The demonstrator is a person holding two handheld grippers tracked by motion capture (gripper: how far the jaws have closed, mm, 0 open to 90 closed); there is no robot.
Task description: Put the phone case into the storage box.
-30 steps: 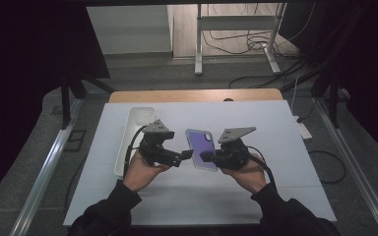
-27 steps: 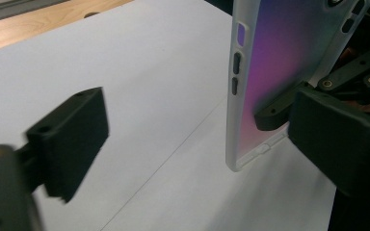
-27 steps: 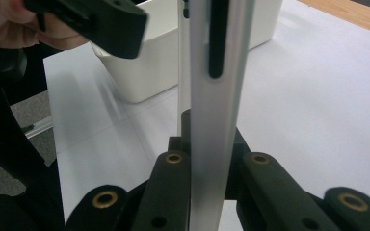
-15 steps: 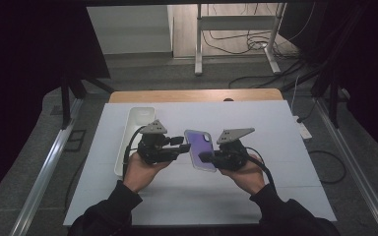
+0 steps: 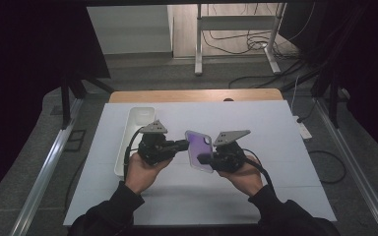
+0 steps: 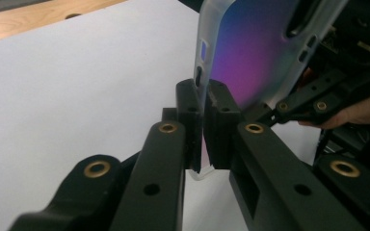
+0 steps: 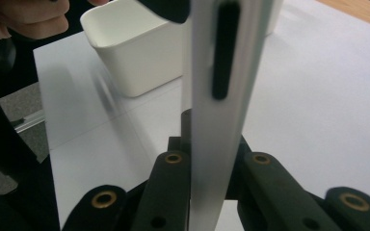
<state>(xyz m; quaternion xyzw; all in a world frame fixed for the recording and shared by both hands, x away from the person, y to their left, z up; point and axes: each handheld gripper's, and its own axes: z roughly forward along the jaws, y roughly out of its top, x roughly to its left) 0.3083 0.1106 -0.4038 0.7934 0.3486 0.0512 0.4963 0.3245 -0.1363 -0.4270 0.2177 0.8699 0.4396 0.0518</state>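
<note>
A purple phone case (image 5: 199, 150) with a frosted rim is held above the white table between both hands. My left gripper (image 5: 187, 144) comes in from the left; its jaws have just been closing and now pinch the case's edge (image 6: 200, 72) between the pads (image 6: 190, 103). My right gripper (image 5: 204, 159) is shut on the opposite edge from the right. In the right gripper view the case (image 7: 219, 96) stands edge-on between the jaws of my right gripper (image 7: 212, 139). The right gripper's jaw links (image 6: 301, 103) show beyond the case.
A long white bin (image 5: 133, 135) lies on the table's left side, close to my left hand (image 5: 142, 169); its near end (image 7: 135, 45) stands behind the case. The white sheet (image 5: 275, 128) covers the table up to a wooden strip (image 5: 197, 95) at the far edge.
The left gripper's jaws have closed onto the case's left edge. Both hands and the case have stayed where they were.
</note>
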